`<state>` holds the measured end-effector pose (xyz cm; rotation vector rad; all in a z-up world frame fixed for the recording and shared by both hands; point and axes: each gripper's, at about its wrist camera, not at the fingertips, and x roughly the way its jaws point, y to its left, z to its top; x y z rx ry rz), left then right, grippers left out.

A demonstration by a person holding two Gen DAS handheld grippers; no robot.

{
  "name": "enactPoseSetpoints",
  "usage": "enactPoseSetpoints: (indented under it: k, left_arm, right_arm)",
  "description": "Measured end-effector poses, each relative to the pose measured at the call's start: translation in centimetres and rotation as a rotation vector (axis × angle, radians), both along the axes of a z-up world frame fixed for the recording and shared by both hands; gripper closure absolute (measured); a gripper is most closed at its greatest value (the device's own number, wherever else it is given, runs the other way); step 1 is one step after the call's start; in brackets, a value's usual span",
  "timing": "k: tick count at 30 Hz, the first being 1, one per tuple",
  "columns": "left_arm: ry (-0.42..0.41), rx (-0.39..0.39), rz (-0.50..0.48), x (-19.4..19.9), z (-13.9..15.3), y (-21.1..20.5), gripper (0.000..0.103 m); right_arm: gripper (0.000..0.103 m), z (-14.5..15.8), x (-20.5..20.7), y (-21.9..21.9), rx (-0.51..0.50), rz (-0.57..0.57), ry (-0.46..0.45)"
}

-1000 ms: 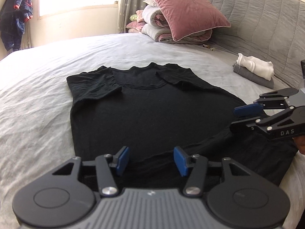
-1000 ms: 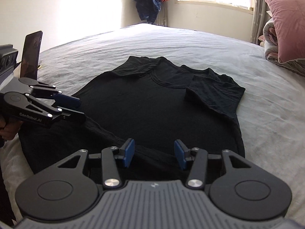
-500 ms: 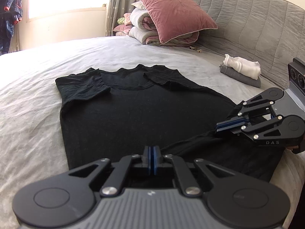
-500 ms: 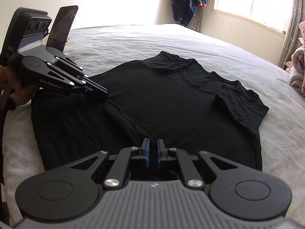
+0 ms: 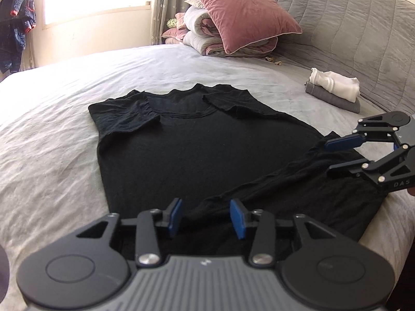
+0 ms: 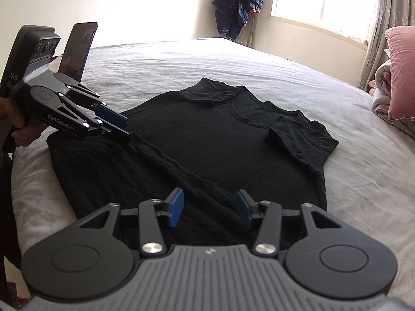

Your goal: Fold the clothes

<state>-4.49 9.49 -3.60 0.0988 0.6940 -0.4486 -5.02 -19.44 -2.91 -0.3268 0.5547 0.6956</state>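
A black T-shirt (image 5: 202,150) lies flat on the grey bed, sleeves folded in, with its bottom hem folded up into a ridge across the near part; it also shows in the right wrist view (image 6: 220,140). My left gripper (image 5: 207,219) is open and empty, hovering just above the hem fold near the shirt's left corner. My right gripper (image 6: 210,207) is open and empty above the fold near the right corner. Each gripper shows in the other's view: the right one (image 5: 334,155) with jaws apart, the left one (image 6: 122,127) at the fold.
A folded white and grey stack (image 5: 334,90) lies at the right by the grey padded headboard (image 5: 358,26). A pink pillow on rolled bedding (image 5: 241,20) sits at the back. A dark jacket (image 6: 237,5) hangs by the window. The bed sheet (image 5: 52,134) surrounds the shirt.
Both grippers closed on the shirt's hem half a second ago and have now opened, letting it go. The hem lies folded up over the shirt's lower part.
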Motion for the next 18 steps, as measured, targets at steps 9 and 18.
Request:
enactPoseSetpoints:
  k: [9,18]
  left_arm:
    - [0.267,-0.158,0.245,-2.8,1.8,7.4,0.061]
    - [0.535,-0.495,0.318,-3.5,-1.9,12.5,0.06]
  right_arm:
    - [0.054,1.8,-2.4,-6.5,0.038,-0.253,0.232]
    - [0.053,-1.3,-3.2,-13.5,0.393,-0.469,0.604]
